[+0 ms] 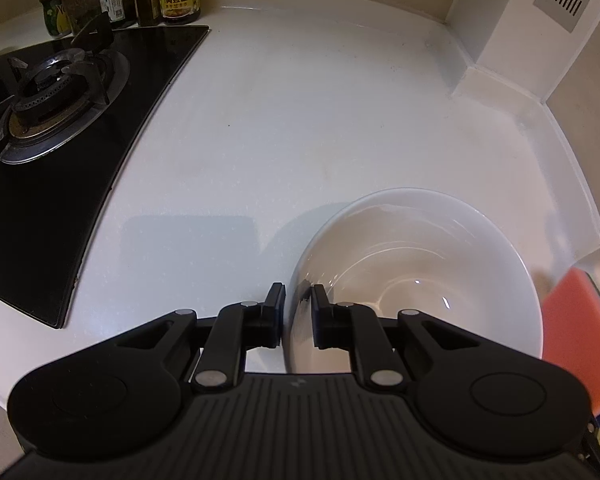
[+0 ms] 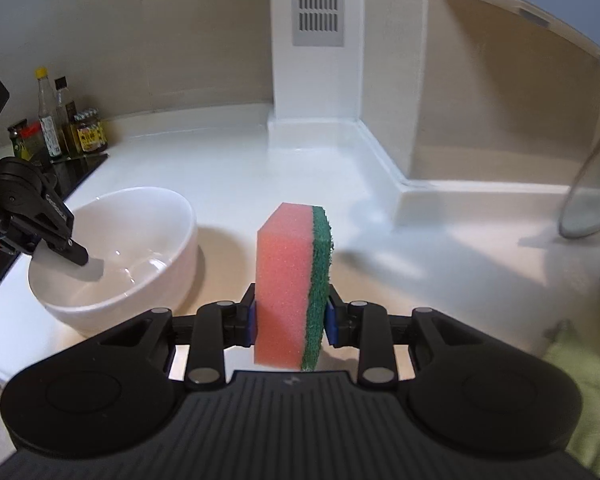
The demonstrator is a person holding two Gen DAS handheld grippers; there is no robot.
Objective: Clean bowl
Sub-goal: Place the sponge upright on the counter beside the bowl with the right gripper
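The left claw (image 1: 298,300) is pinching the bowl (image 1: 412,264) rim, seemingly firmly, steadying it on the worktop (image 1: 280,120); the right claw (image 2: 292,312), clamping the sponge (image 2: 288,284), is needing to enter the bowl and scrub.

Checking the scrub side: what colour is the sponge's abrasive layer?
Green, on the pink sponge; clearest in the right wrist view.

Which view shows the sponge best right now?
The right wrist view: the sponge stands upright in mid-frame, pink foam and green scouring layer both clear, clamped between the right gripper pads. The left wrist view catches only a blurred pink corner at its right edge, beside the bowl.
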